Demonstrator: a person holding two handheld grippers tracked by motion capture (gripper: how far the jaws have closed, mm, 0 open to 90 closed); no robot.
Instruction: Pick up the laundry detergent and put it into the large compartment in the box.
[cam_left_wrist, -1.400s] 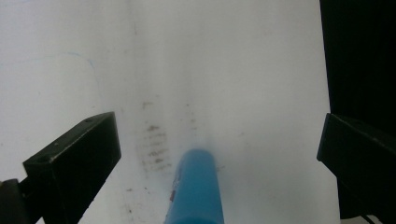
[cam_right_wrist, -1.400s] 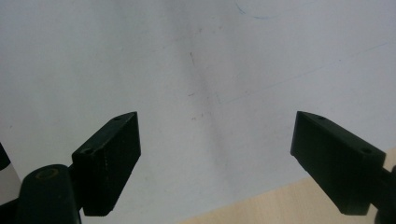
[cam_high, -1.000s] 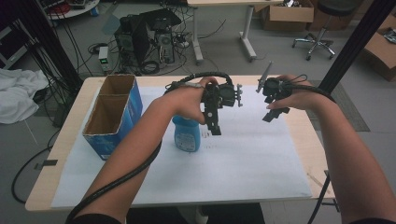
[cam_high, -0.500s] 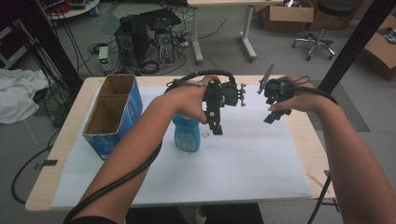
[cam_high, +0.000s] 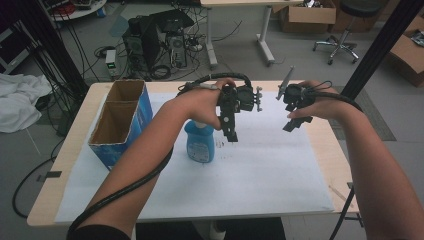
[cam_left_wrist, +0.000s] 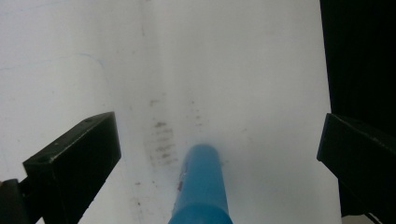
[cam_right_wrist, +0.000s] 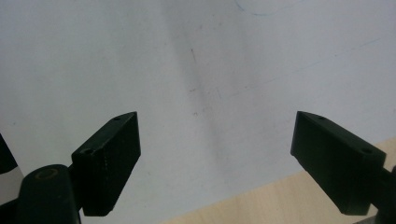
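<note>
A blue bottle (cam_high: 200, 143) with a label stands upright on the white sheet (cam_high: 260, 175), under the person's left hand. My left gripper (cam_high: 231, 131) points down just right of the bottle, jaws wide open. In the left gripper view the bottle's blue top (cam_left_wrist: 201, 186) rises between the open jaws of the left gripper (cam_left_wrist: 219, 140), touching neither. My right gripper (cam_high: 295, 120) hovers open over the sheet's far right part. In the right gripper view the right gripper (cam_right_wrist: 217, 135) holds nothing, with the sheet (cam_right_wrist: 196, 60) below it.
A tall blue cardboard box (cam_high: 117, 120) with two open compartments stands at the table's left. Bare wood of the table (cam_high: 75, 155) borders the sheet, and the wooden edge (cam_right_wrist: 280, 205) lies close to the right gripper. Cables trail from both grippers.
Both hands have barely moved. The left gripper has dipped slightly beside the bottle; both stay open.
</note>
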